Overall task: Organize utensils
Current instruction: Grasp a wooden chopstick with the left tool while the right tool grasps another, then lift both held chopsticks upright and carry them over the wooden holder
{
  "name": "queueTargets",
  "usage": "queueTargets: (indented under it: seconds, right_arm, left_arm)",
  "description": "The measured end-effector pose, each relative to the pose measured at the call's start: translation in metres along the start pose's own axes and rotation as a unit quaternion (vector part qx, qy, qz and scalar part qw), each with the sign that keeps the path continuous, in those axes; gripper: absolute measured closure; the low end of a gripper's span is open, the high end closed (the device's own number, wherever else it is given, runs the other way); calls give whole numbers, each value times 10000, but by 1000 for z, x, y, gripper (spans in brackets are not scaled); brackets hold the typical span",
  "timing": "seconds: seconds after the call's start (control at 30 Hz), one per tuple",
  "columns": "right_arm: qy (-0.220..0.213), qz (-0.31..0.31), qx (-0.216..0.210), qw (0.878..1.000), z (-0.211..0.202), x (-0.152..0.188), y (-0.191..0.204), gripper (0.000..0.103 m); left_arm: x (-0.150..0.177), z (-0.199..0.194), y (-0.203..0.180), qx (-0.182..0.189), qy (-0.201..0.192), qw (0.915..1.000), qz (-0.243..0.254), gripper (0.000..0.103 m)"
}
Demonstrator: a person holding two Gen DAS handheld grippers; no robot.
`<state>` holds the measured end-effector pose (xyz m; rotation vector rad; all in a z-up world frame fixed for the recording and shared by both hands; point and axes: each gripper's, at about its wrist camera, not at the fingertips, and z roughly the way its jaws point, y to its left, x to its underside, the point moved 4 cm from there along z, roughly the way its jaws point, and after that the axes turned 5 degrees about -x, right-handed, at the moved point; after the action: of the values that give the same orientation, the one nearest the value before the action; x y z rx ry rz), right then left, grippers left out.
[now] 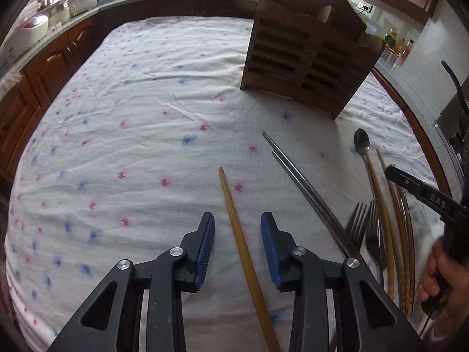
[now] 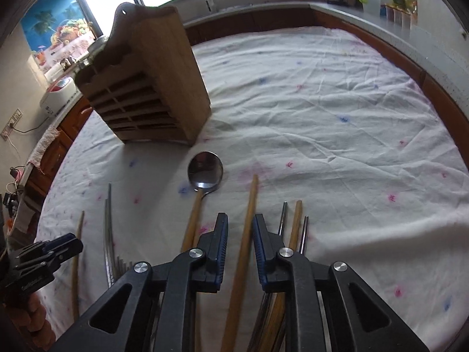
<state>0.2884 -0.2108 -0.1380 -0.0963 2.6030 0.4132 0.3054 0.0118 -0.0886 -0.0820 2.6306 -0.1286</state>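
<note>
Nearest to us in the left wrist view, a wooden chopstick (image 1: pixel 234 220) lies on the cloth-covered surface (image 1: pixel 132 117), running between the blue pads (image 1: pixel 205 243) of the left hand-held gripper (image 1: pixel 237 220). We note the jaws stand part spread, clear cloth showing on both sides of the stick; no contact yet.

In the right wrist view a second wooden chopstick (image 2: pixel 249 220) lies likewise between the pads of the right hand-held gripper (image 2: pixel 240 223). Jaws narrower here, a thin gap each side; pads not pressing, as far as we can judge.

Remaining utensils lie just beside: a spoon (image 2: pixel 205 170) with wooden handle, a pair of metal chopsticks (image 1: pixel 293 173), forks (image 1: pixel 360 223), and further wooden and metal sticks (image 2: pixel 293 226) to the right. A wooden utensil holder (image 1: pixel 307 55) with slatted front stands upright farther back on the surface, well apart from the row.

Our judgement: step in hand is a simultaneous pick of one chopstick per hand. To do it well we would:
- keep each stick centred between the pads so it does not roll aside;
- lower until pad tips meet the cloth, then squeeze without catching fabric;
- grip near mid-length, so the stick stays level on lifting;
- keep the right tips clear of the neighbouring sticks.

Risk: wrinkled cloth may bunch under the pads.
</note>
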Motion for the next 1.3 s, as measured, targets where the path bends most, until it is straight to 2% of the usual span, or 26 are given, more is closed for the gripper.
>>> queueTargets:
  seconds: [0.1,0.2,0.27,0.33,0.5,0.6,0.87,1.3]
  right_arm:
    - [28,-88,11,10000,5,-5,2,86]
    - [30,-129,12,9999,7,-7,1,90]
    - [-18,-177,59,9998,6,-6,0,95]
    - [-34,-182,19,9998,6,-6,-2,95]
    - [-22,-73,-205,9998,3,-7,0,97]
    - [-156,-78,-305,9994,-9,-7,6,97]
    - [-680,-261,-527,9960,-65,-14,27,97]
    - [-1538,-496,-757,9839,-147,-29,60,98]
  left_arm:
    - [-3,5,-5,-100,-12,9998,174,73]
    - [-7,10,-12,-186,12,9993,315,81]
    - [-8,14,-17,-180,6,9989,434,91]
    - [-7,15,-19,-207,-34,9984,521,96]
    - [-4,13,-19,-89,-31,9985,544,99]
    - [-2,6,-17,-24,-71,9985,545,99]
    - [0,-48,-7,318,-509,9973,425,99]
    - [10,-155,9,797,-1434,9857,377,99]
